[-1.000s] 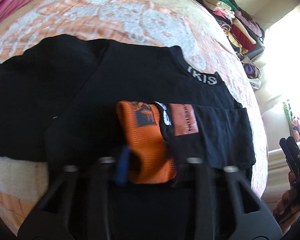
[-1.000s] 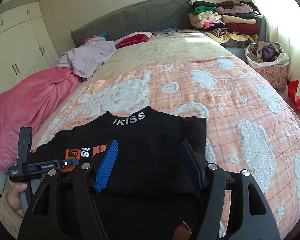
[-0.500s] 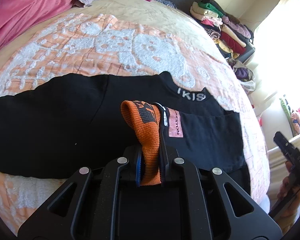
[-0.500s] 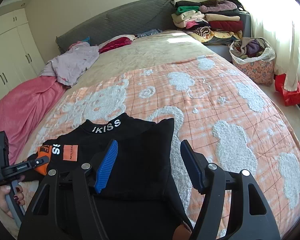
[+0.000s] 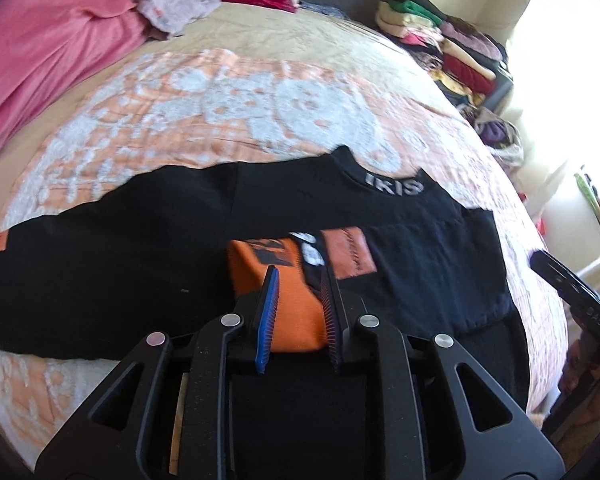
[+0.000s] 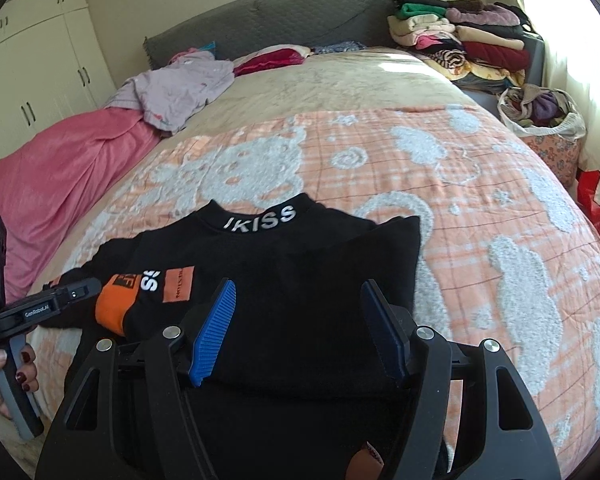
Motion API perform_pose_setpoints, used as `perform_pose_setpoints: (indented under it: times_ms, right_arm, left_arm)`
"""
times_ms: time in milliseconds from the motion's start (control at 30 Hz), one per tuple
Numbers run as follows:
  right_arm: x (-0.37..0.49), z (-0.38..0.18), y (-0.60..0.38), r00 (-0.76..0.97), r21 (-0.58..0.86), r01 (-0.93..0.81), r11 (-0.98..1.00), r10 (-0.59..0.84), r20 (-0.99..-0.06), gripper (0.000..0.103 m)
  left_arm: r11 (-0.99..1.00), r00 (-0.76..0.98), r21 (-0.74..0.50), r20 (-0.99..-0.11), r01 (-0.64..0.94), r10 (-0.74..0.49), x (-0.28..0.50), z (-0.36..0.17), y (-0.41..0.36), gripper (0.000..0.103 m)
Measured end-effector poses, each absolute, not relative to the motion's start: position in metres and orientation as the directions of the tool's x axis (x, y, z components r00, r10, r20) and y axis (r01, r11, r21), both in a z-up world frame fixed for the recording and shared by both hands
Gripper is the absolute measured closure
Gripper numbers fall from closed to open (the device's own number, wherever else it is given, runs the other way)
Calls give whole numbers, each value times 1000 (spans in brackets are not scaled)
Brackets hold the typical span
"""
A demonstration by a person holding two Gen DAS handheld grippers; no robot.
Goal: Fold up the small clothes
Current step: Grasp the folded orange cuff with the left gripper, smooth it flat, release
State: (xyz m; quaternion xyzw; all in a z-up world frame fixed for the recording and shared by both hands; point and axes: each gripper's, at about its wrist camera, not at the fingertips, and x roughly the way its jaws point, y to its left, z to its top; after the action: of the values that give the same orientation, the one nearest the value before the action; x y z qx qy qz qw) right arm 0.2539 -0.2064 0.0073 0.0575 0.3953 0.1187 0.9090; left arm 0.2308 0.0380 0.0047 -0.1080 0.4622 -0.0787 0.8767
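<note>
A small black top [image 5: 148, 256] with white collar lettering [image 6: 260, 218] lies flat on the orange and white blanket [image 6: 480, 208]. One sleeve is folded across its chest, ending in an orange cuff [image 5: 284, 300] [image 6: 114, 304]. My left gripper [image 5: 298, 312] is shut on that orange cuff, low over the top. My right gripper [image 6: 296, 332] is open and empty, hovering over the top's folded right side. The other sleeve [image 5: 32, 264] lies stretched out to the left.
A pink cover [image 6: 52, 176] and loose clothes [image 6: 172, 88] lie at the bed's far left. Folded clothes [image 6: 460, 40] are stacked at the far right, with a basket of laundry [image 6: 540, 112] beside the bed. White wardrobes [image 6: 32, 72] stand on the left.
My left gripper closed on the orange cuff and has pulled back slightly with it. My right gripper stayed open and drifted a little over the top.
</note>
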Motion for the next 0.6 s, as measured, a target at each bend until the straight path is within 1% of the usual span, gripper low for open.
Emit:
perform_pose_setpoints:
  times_ms: [100, 133, 233, 400, 433, 533, 600]
  right_arm:
    - [254, 0, -198, 643, 198, -187, 962, 273, -716, 39]
    - [254, -3, -195, 637, 197, -191, 962, 274, -720, 39]
    - [253, -12, -190, 619, 195, -201, 960, 279, -734, 39]
    - [255, -32, -187, 580, 192, -188, 963, 266, -770, 39]
    - [256, -39, -190, 563, 194, -172, 966, 258, -785, 36]
    - [261, -62, -202, 508, 183, -82, 980, 199, -838, 36]
    - [261, -72, -211, 498, 229, -53, 972, 224, -838, 36]
  left_arm:
    - [966, 535, -248, -807, 76, -250, 230, -5, 23, 89]
    - [967, 527, -241, -813, 80, -246, 231, -9, 20, 87]
    - [974, 502, -212, -837, 73, -220, 235, -24, 17, 86]
    - [975, 468, -215, -858, 46, -211, 239, -48, 26, 84]
    - [973, 468, -225, -856, 45, -219, 238, -50, 28, 84]
    - [969, 476, -243, -847, 45, -235, 235, -51, 31, 84]
    - [967, 478, -249, -845, 46, -240, 234, -50, 32, 84]
